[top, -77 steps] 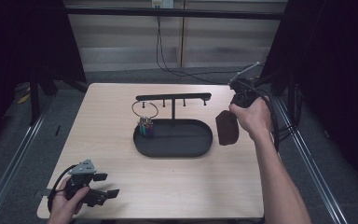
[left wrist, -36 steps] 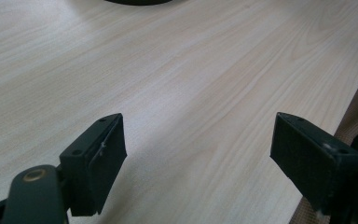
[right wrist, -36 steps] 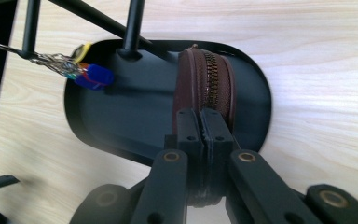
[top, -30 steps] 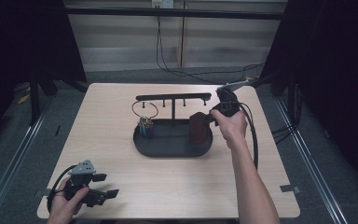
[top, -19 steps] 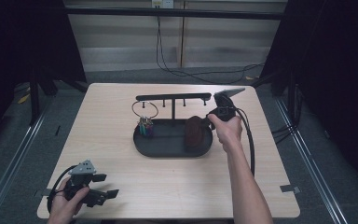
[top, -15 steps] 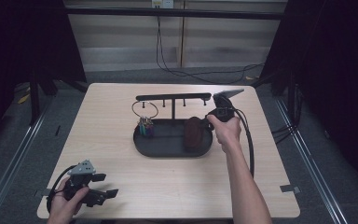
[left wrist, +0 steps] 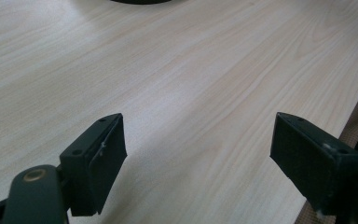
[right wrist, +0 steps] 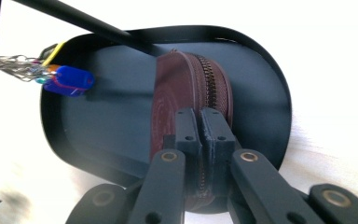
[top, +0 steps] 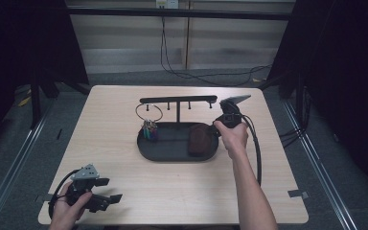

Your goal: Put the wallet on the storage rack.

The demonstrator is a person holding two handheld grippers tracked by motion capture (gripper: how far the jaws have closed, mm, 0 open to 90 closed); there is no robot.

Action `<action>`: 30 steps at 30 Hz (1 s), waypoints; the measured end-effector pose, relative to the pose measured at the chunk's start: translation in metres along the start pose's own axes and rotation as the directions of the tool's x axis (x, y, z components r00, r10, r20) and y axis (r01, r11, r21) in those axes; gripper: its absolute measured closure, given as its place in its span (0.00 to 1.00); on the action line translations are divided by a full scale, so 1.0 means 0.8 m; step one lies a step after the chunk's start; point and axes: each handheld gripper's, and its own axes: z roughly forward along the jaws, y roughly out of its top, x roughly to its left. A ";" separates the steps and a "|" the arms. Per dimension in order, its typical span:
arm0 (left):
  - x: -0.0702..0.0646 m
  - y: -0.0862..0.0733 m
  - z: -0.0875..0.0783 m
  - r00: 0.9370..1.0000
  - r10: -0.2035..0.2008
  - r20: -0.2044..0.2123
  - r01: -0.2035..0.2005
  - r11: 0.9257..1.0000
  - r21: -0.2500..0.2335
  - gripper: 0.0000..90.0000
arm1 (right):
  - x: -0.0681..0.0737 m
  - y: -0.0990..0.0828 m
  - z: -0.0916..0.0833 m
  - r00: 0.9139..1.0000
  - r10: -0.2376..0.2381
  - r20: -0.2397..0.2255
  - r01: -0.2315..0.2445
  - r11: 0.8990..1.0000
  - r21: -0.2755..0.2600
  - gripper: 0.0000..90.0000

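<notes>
A brown round zip pouch (top: 200,140) is over the right end of a black oval tray (top: 146,149), low inside its rim. My right gripper (top: 215,128) comes in from the right and is shut on the pouch. In the right gripper view the two jaws (right wrist: 200,119) pinch the zip edge of the pouch (right wrist: 177,79) above the tray floor (right wrist: 112,116). I cannot tell whether the pouch touches the floor. My left gripper (top: 109,189) lies at the table's front left corner, open, with bare wood between its fingers (left wrist: 98,154).
A black T-shaped rack (top: 178,99) rises from the tray's back edge. A key ring (top: 149,112) hangs from the rack, with coloured tags (right wrist: 70,80) reaching down into the tray's left end. The right gripper's cable (top: 258,153) loops beside the forearm. The table edge (left wrist: 349,116) is close to the left gripper.
My right gripper has carried the pouch from beside the tray's right end leftward and down into the tray. The left gripper has stayed where it was.
</notes>
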 end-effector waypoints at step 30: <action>0.005 -0.003 -0.005 0.999 -0.037 0.028 0.038 0.999 -0.036 0.20 | -0.007 -0.018 -0.008 0.983 -0.149 0.110 0.162 0.980 -0.118 0.49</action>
